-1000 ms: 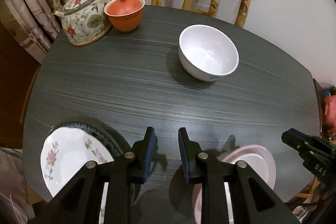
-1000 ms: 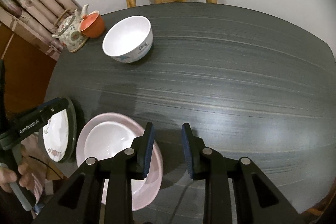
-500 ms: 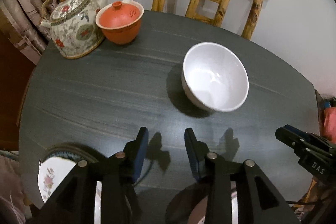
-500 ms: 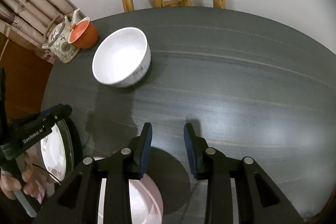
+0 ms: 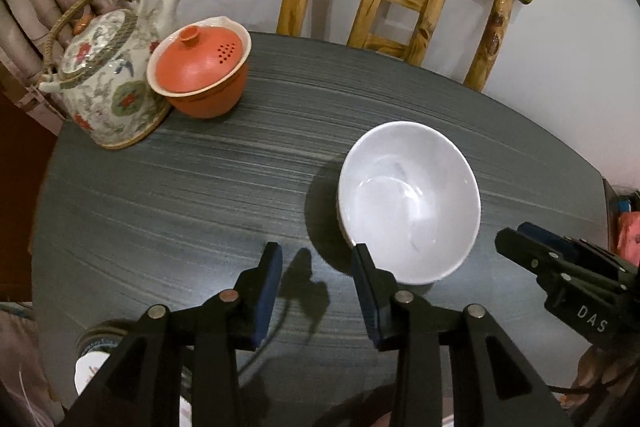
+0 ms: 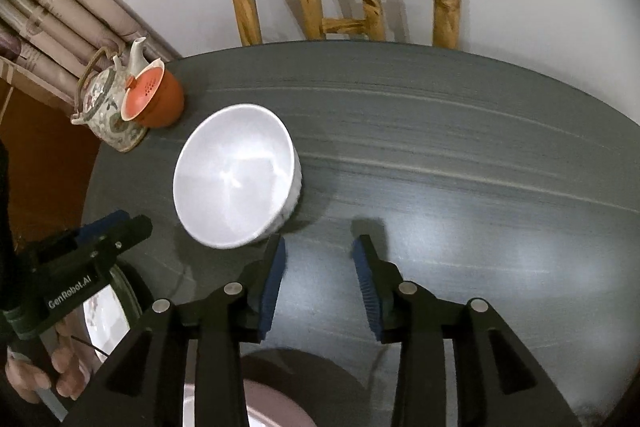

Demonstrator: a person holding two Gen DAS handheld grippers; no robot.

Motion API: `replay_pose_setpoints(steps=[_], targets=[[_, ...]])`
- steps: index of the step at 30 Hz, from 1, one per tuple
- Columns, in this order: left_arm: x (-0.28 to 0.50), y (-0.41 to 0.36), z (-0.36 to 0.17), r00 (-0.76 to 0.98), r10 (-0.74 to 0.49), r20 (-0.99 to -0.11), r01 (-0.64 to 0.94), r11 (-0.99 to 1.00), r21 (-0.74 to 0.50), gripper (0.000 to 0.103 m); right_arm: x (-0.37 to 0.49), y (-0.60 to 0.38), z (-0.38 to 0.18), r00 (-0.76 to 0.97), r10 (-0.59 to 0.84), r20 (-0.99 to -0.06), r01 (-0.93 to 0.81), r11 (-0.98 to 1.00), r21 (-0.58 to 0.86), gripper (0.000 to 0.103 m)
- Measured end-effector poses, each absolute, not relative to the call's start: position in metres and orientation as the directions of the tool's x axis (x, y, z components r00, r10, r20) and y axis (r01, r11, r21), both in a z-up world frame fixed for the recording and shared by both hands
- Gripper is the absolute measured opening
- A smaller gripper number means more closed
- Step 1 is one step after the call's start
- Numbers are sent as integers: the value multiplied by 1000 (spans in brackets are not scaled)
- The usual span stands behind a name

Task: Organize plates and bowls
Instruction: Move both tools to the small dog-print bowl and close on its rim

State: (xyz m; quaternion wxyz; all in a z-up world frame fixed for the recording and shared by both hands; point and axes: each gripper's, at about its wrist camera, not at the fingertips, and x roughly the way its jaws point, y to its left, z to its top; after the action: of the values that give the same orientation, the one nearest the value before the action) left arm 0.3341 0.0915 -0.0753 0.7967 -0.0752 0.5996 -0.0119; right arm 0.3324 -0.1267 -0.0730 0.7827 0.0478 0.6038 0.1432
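A white bowl [image 5: 409, 201] stands upright on the dark round table [image 5: 240, 187]; it also shows in the right wrist view [image 6: 236, 175]. My left gripper [image 5: 316, 263] is open and empty, its right finger just at the bowl's near left rim. My right gripper [image 6: 320, 255] is open and empty, its left finger close to the bowl's near right side. A floral plate [image 5: 92, 371] on a dark-rimmed plate lies at the table's near left edge. A pink plate [image 6: 256, 403] lies under my right gripper.
A floral teapot [image 5: 108, 79] and an orange lidded cup [image 5: 200, 71] stand at the table's far left. A wooden chair [image 5: 400, 7] stands behind the table against the wall. The right gripper's body [image 5: 568, 283] shows at the right.
Both grippers have moved forward over the table toward the white bowl and have opened wider. The plates have slid toward the bottom of both views.
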Motion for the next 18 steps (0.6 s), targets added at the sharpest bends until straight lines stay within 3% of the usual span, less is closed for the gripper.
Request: replay_pose_setpoints(steps=[18], targets=[[365, 76, -111, 237, -132, -962, -82, 985, -155, 37, 367, -99, -107, 182, 271, -945, -198, 952, 235, 36]])
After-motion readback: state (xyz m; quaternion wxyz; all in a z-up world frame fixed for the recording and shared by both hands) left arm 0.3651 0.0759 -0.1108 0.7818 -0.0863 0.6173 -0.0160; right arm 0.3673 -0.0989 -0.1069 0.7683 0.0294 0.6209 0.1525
